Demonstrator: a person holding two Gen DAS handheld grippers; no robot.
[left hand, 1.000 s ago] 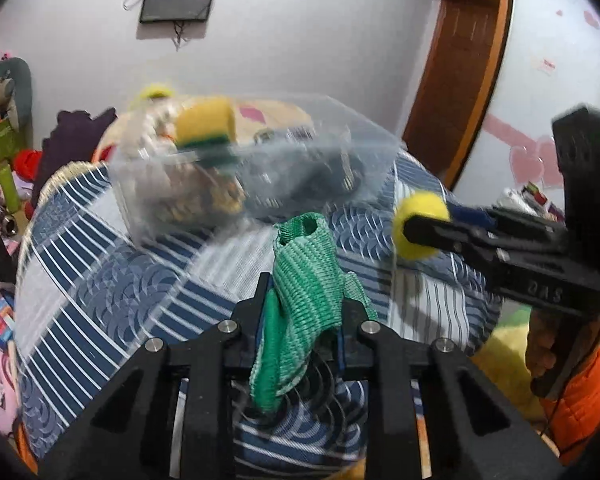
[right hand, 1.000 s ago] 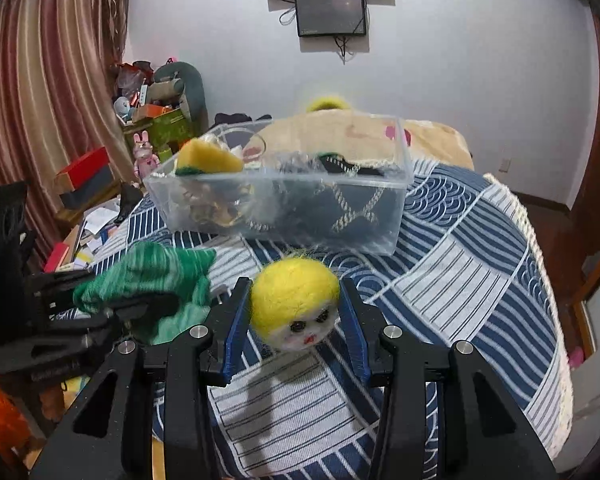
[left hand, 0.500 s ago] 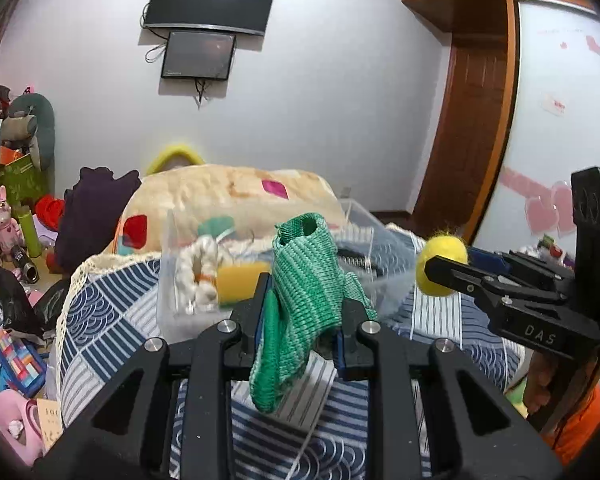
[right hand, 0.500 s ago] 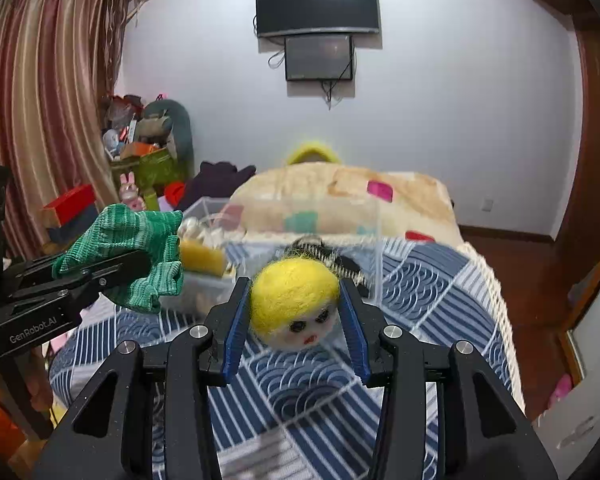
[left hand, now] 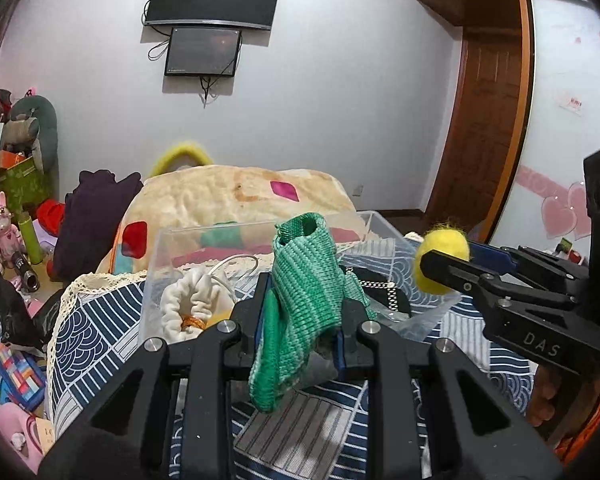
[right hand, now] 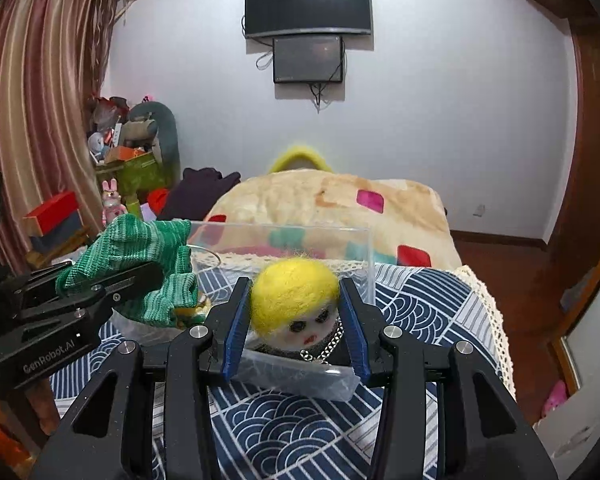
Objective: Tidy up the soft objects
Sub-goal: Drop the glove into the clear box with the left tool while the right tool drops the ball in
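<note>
My left gripper (left hand: pixel 300 312) is shut on a green knitted cloth (left hand: pixel 300 304) and holds it just over the near edge of a clear plastic bin (left hand: pixel 168 248). My right gripper (right hand: pixel 296 312) is shut on a yellow felt doll head (right hand: pixel 294 304) and holds it over the bin's near right part (right hand: pixel 300 372). The right gripper also shows in the left wrist view (left hand: pixel 444 268), and the left gripper with the cloth in the right wrist view (right hand: pixel 140 276). Inside the bin lie a white scrunchie (left hand: pixel 188 304) and a dark item with a chain (left hand: pixel 380 292).
The bin stands on a blue and white patterned cover (right hand: pixel 420 308). Behind it lies a beige quilt with coloured patches (left hand: pixel 240 196). Cluttered toys and boxes (right hand: pixel 128 160) stand at the left. A wooden door (left hand: pixel 480 120) is at the right.
Both grippers have risen and moved forward with their loads, from in front of the bin to over its near edge. Both stay shut.
</note>
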